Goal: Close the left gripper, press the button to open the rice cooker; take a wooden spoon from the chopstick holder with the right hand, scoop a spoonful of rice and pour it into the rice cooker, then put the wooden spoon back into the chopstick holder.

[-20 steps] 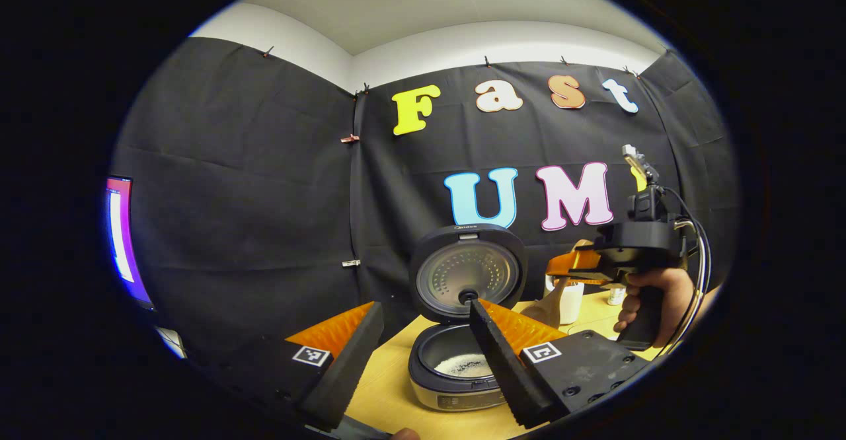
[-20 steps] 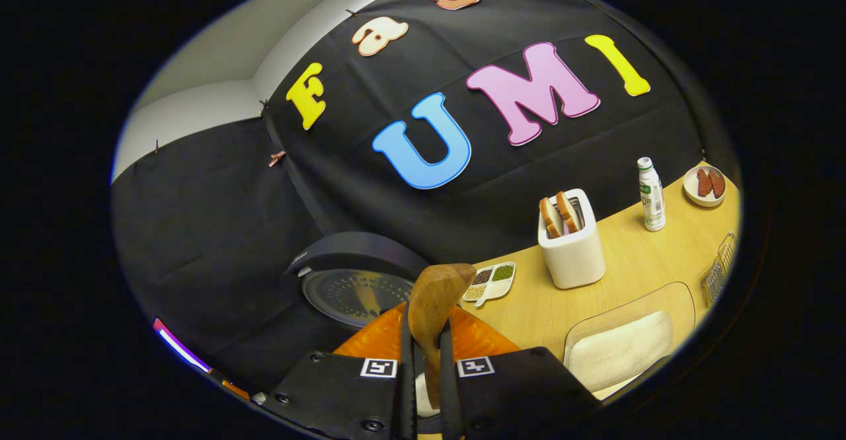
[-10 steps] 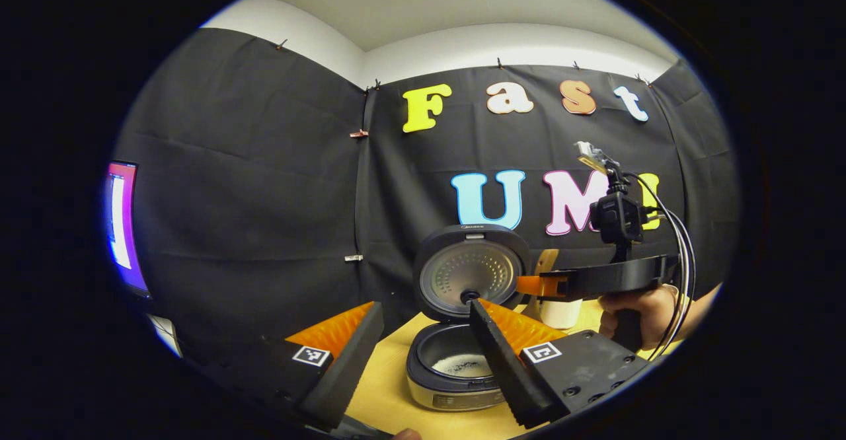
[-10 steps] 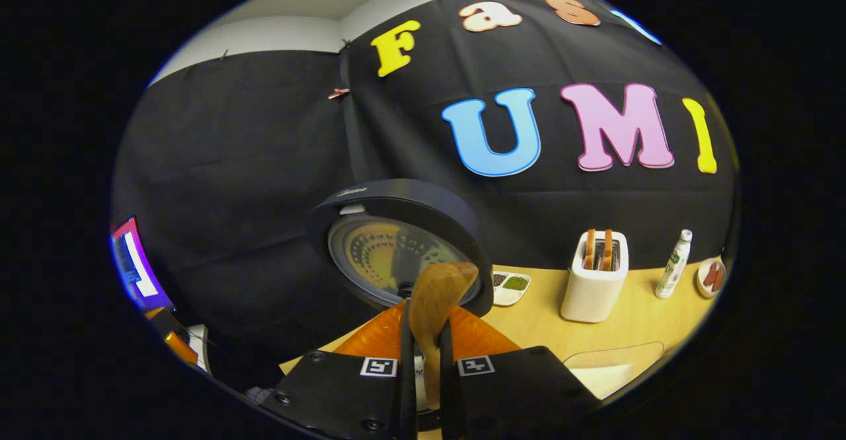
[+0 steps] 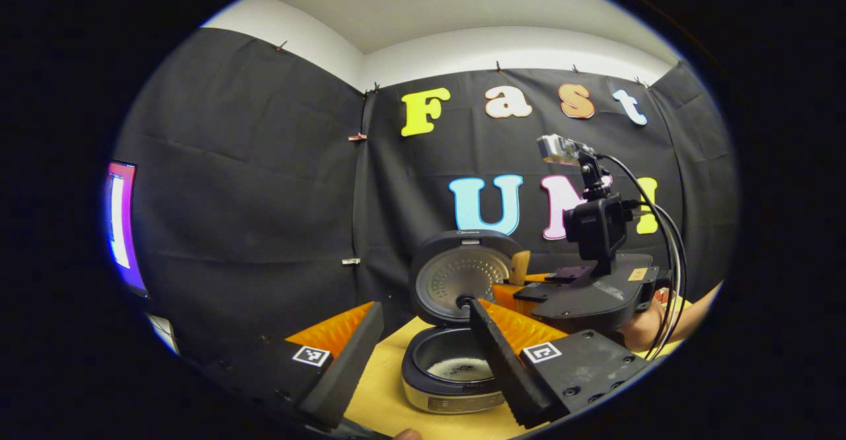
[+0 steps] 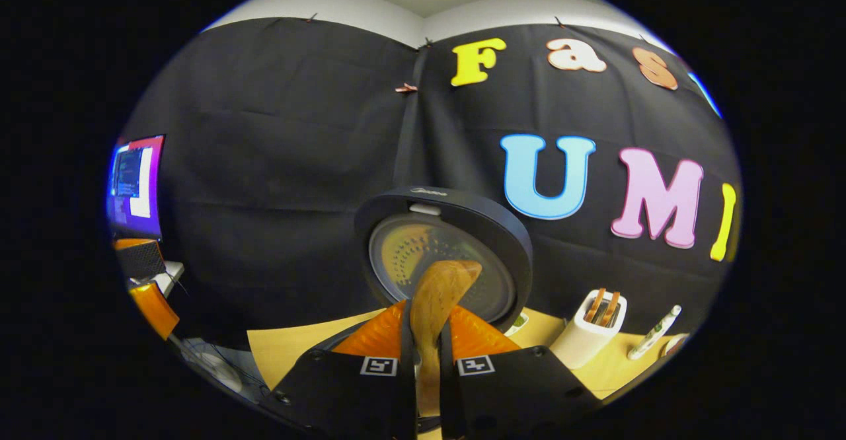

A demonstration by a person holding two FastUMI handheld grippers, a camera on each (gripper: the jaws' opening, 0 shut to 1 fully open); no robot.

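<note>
One rice cooker sits lower centre, lid up. Right gripper jaws pinch one wooden spoon, now swung nearer the lid. Left gripper jaws spread, unchanged.

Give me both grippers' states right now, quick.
Left gripper: open, holding nothing, fingers spread in front of the rice cooker.
Right gripper: shut on the wooden spoon.
</note>
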